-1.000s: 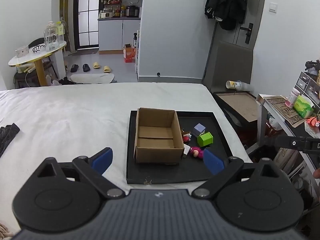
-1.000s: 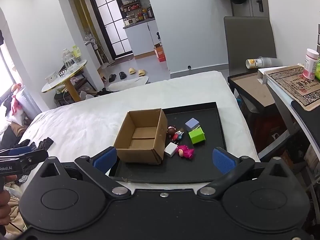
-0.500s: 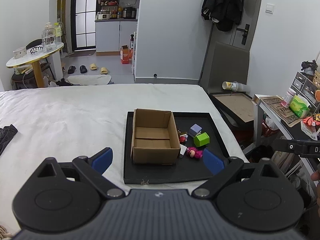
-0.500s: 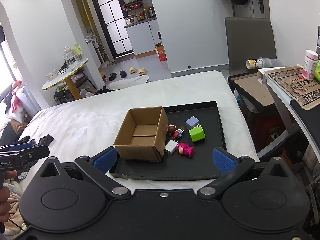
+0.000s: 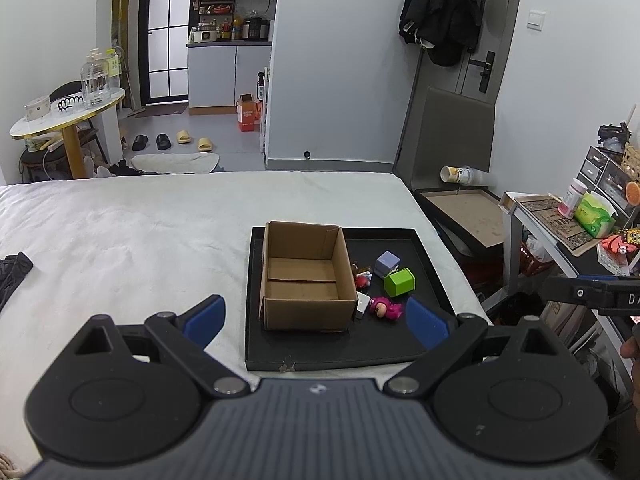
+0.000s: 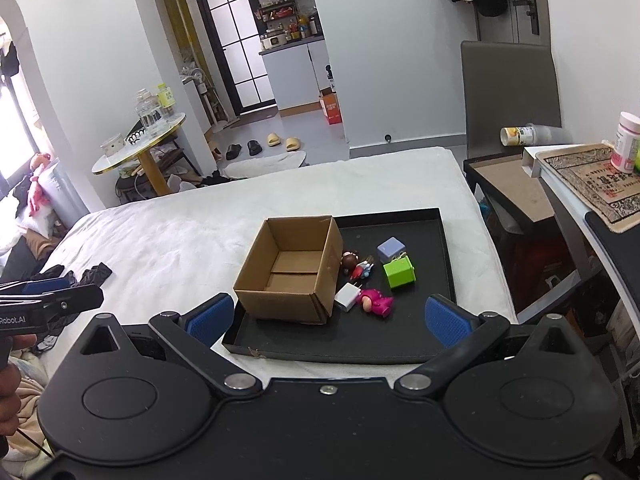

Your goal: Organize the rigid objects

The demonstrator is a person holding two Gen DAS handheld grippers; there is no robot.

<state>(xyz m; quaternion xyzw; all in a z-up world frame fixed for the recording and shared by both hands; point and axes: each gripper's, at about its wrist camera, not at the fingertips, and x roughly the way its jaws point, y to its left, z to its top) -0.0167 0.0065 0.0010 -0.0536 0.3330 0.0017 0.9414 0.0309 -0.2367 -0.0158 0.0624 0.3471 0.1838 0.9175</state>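
Note:
An open, empty cardboard box stands on the left part of a black tray on the white bed. Right of the box lie a green cube, a lilac cube, a small doll figure, a white charger and a pink plush figure. My left gripper is open and empty, held short of the tray. My right gripper is open and empty, also near the tray's front edge.
The white bed stretches left, with dark clothing at its edge. A desk with a mat and bottle stands right. A brown-topped stand sits beyond the bed's right edge. A round table is far left.
Both grippers have drawn back and risen slightly, so the tray and box look a little smaller and farther. Nothing on the tray has moved.

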